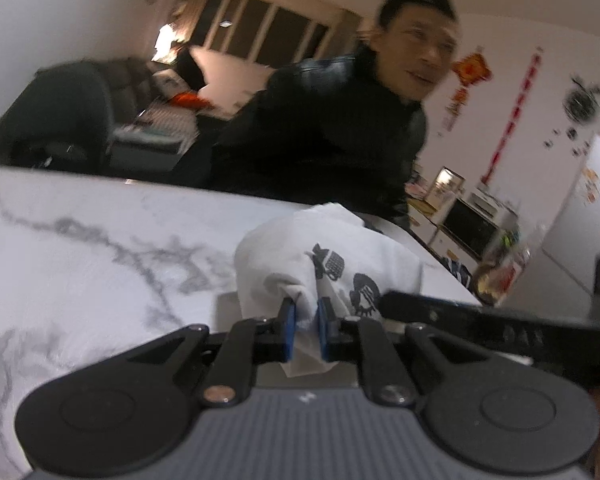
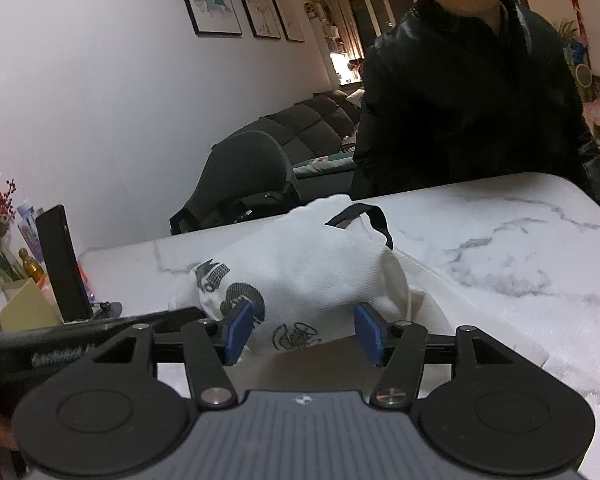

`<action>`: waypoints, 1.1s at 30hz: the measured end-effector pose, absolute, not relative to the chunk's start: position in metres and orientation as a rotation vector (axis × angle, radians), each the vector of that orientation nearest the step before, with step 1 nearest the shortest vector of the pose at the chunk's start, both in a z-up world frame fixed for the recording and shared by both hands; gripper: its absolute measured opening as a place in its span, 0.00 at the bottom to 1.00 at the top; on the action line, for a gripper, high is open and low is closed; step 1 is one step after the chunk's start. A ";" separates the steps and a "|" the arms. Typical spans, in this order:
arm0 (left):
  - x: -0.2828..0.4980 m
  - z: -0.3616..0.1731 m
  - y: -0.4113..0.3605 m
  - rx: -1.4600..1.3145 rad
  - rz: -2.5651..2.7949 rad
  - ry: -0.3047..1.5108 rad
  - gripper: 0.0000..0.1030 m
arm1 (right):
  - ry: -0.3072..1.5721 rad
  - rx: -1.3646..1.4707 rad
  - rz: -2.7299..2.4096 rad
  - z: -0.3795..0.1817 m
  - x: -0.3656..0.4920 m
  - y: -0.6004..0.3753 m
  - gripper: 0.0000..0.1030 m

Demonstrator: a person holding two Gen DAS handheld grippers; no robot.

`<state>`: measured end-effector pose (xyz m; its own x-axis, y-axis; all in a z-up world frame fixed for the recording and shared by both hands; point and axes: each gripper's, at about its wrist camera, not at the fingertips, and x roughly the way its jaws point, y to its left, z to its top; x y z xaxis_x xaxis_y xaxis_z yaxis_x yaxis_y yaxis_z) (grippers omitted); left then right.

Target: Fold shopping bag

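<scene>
This is a lived-in home, an open living and dining room. A white marble-patterned table [image 2: 500, 240] stands before a dark grey quilted sofa [image 2: 300, 128]. Three black-framed pictures [image 2: 240, 0] hang on the white wall, red paper decorations [image 1: 471, 70] on another, and a white fridge [image 1: 580, 216] stands nearby.

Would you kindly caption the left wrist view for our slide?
Left claw pinches white printed shopping bag on marble table.

Black claw [image 2: 302, 330], blue pads [image 2: 238, 330], black jacket [image 2: 460, 100].
</scene>
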<state>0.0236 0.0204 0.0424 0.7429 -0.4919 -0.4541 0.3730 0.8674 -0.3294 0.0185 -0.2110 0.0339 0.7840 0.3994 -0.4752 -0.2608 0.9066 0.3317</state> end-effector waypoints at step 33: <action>-0.062 0.034 -0.066 0.230 -0.727 0.431 0.11 | 0.552 0.175 0.371 0.033 -0.007 -0.215 0.54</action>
